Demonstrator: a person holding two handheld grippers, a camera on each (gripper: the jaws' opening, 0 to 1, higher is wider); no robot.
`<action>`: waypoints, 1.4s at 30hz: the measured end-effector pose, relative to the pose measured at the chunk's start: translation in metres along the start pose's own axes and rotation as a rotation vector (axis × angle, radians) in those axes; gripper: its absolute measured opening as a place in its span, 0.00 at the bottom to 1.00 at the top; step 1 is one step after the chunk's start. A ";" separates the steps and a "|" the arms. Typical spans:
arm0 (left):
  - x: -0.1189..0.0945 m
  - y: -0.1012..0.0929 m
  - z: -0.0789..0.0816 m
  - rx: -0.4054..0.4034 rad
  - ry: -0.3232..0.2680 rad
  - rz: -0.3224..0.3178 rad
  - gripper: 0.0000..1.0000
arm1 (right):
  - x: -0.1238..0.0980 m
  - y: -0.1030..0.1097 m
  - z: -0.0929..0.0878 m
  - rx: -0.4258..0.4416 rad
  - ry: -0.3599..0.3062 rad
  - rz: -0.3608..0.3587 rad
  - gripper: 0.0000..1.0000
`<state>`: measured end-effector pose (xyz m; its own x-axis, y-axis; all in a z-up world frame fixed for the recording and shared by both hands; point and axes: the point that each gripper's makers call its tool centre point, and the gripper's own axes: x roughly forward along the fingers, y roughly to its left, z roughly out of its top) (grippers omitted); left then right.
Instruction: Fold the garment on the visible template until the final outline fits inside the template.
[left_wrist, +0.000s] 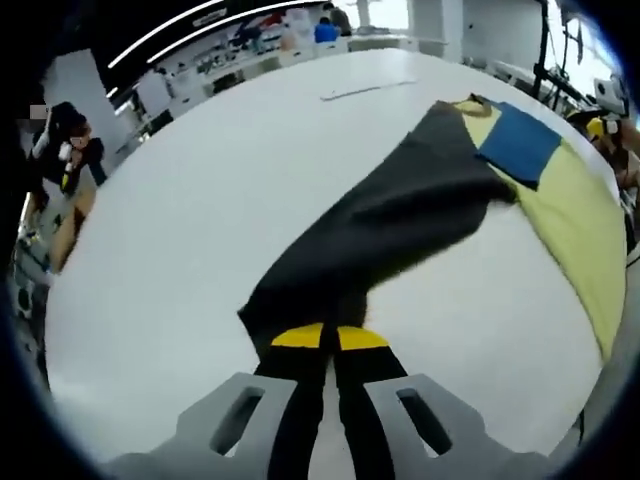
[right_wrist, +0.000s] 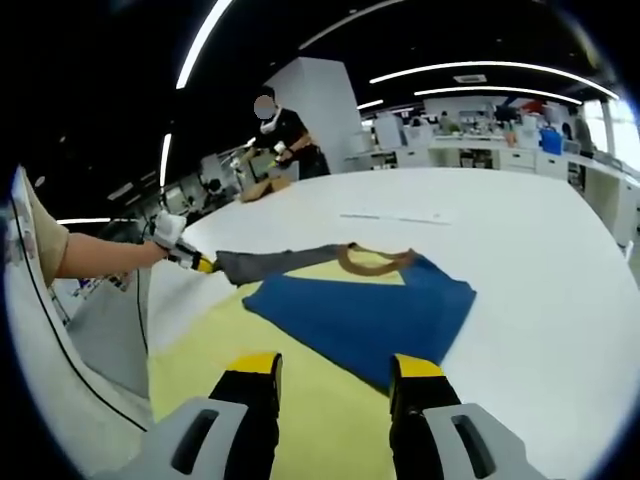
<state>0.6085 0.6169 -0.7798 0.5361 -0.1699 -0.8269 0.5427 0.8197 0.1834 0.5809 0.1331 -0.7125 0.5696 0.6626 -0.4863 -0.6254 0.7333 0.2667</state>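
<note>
You are pinching a dark grey flap of the garment (left_wrist: 400, 215) in your left tongs (left_wrist: 330, 340), jaws closed on the cloth edge, and pulling it out low over the white desk (left_wrist: 200, 200). In the right gripper view that same flap is stretching toward your other hand. The garment is lying on the yellow template (right_wrist: 300, 400), its blue panel (right_wrist: 370, 310) spread flat with the brown collar (right_wrist: 375, 260) at the far end. Your right tongs (right_wrist: 330, 385) are hovering wide open, holding nothing, just above the template near the blue panel's nearer edge. This cloth is looking light and limp; it is sagging and wrinkling between grip and body, so it will likely drape and slide easily. I'd judge corners and hems the best places to grip, keeping the fabric taut while folding it inward. A person (right_wrist: 285, 135) is standing beyond the desk.
</note>
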 end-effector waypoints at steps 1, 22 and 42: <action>-0.003 0.004 -0.005 0.022 0.029 0.004 0.00 | 0.000 0.000 0.000 0.000 -0.002 -0.001 0.40; -0.022 0.048 -0.040 0.287 0.255 0.028 0.00 | 0.000 0.000 -0.001 -0.001 0.005 -0.007 0.40; -0.038 0.066 -0.054 -0.352 0.114 0.119 0.18 | -0.008 0.000 -0.005 0.000 0.007 -0.020 0.40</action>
<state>0.5890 0.7069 -0.7653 0.4957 -0.0163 -0.8684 0.2153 0.9709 0.1047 0.5739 0.1275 -0.7126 0.5783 0.6464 -0.4977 -0.6136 0.7467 0.2569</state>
